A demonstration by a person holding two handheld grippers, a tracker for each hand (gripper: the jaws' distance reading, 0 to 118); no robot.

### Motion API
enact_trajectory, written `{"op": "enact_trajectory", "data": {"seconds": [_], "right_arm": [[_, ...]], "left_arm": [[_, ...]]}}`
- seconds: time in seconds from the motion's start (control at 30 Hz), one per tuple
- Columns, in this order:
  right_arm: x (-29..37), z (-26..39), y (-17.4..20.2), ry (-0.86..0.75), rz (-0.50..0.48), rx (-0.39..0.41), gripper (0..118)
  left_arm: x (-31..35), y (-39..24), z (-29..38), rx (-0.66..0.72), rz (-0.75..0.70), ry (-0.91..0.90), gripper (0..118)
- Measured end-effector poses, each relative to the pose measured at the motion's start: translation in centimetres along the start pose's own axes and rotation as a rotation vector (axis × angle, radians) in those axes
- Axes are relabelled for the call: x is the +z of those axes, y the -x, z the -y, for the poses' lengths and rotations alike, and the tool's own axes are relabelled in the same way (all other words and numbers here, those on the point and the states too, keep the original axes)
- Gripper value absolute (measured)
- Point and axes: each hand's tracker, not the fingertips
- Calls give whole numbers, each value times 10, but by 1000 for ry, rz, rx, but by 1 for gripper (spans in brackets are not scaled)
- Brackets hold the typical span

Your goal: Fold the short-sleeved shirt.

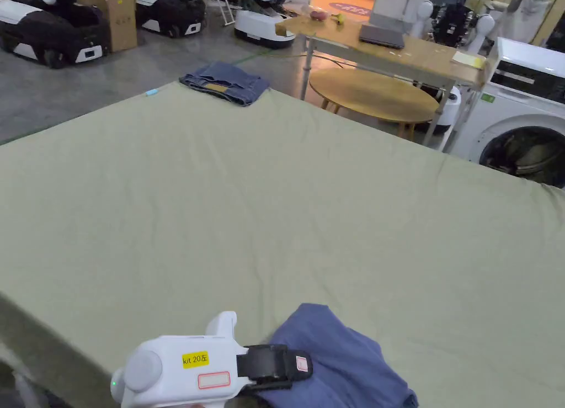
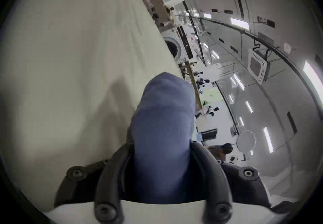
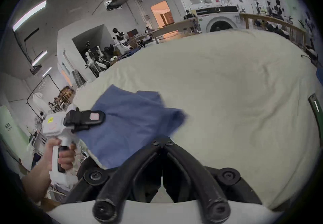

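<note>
Left gripper [image 1: 287, 365] is clamped on the shirt [image 1: 342, 365]: in its own view blue cloth fills the gap between both jaws and runs straight out ahead of the tips. Shirt is a bunched wad at the near edge of the bed [image 1: 276, 205], not spread; part of it hangs off the left gripper, the rest lies on the sheet just right of it.

Right gripper [image 3: 162, 144]: jaws meet at the tips with nothing between them, closed and empty. From it, the shirt [image 3: 132, 123] lies ahead and to the left, its nearest fold just past the tips; looks apart from them, but blur there makes that hard to call.

Long axis of the wad can't be read; no hem or sleeve is identifiable. My read: left already holds one end, so right is the free hand and near enough to take a second corner and pull the shirt flat.

Folded jeans [image 1: 226, 82] sit at the far edge, well clear.
</note>
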Motion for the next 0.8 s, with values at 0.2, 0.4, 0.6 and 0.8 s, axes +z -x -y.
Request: {"op": "enact_trajectory", "data": {"seconds": [0.2,0.4,0.6,0.8], "right_arm": [[-4,-5,10,1,2,9,0],[-12,-1,23,20,0,13,0],[-20,0,39,41,-8,39,0],[-22,-6,48,37,-25,63,0]], "left_arm": [[116,40,-115,-71,-232,-147,34],[206,103,-209,-19,-383,-233,34],[210,129,-200,27,-395,-273,34],[241,114,-187,19,-402,-403,99]]}}
